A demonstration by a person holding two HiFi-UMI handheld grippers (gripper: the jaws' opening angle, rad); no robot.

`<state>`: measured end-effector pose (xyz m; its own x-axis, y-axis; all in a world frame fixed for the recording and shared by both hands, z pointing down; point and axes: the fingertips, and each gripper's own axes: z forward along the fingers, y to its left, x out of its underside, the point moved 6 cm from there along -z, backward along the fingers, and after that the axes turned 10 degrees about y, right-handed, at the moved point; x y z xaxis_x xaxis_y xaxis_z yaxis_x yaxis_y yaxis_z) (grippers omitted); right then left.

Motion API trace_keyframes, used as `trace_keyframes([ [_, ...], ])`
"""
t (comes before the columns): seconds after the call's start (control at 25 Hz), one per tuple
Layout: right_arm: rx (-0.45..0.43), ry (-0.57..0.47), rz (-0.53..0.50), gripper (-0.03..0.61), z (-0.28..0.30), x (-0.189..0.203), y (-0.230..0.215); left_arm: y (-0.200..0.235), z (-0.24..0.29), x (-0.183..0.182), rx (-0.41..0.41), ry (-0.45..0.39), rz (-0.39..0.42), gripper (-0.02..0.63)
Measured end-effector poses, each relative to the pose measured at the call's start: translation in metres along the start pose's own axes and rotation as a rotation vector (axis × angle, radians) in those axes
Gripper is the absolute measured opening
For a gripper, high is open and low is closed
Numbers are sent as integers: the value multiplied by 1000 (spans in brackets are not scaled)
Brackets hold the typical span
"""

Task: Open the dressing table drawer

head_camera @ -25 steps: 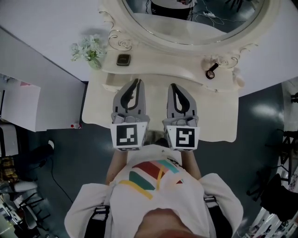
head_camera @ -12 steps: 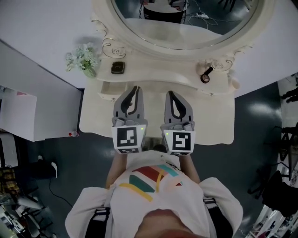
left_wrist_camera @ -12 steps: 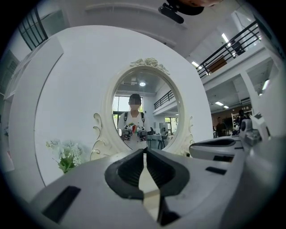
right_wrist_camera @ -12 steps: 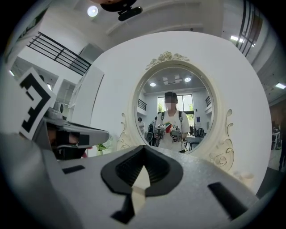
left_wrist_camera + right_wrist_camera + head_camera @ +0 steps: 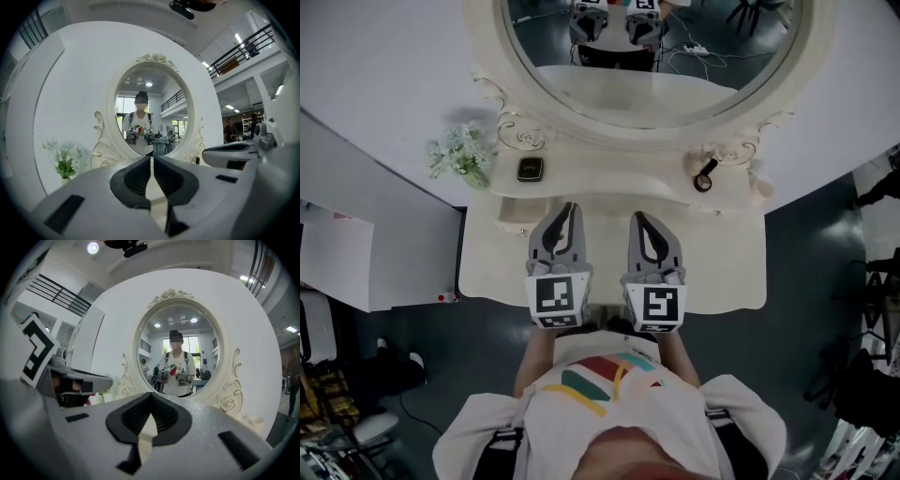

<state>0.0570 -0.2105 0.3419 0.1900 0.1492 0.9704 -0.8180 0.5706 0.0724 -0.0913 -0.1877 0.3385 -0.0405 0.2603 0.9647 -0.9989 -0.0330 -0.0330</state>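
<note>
Left gripper (image 5: 567,208) and right gripper (image 5: 638,218) hover side by side over the dressing table's (image 5: 722,267) front middle, jaws closed on nothing; its drawer cannot be seen from above.

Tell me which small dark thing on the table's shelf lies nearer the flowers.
The square box, at the left beside the flowers; the round item lies far to the right.
</note>
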Motion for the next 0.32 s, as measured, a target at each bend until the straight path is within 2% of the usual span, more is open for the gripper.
trace_keyframes([
  [0.32,10,3,-6,0,6,1,-11,-2,11,-3,2,-4,2,21],
])
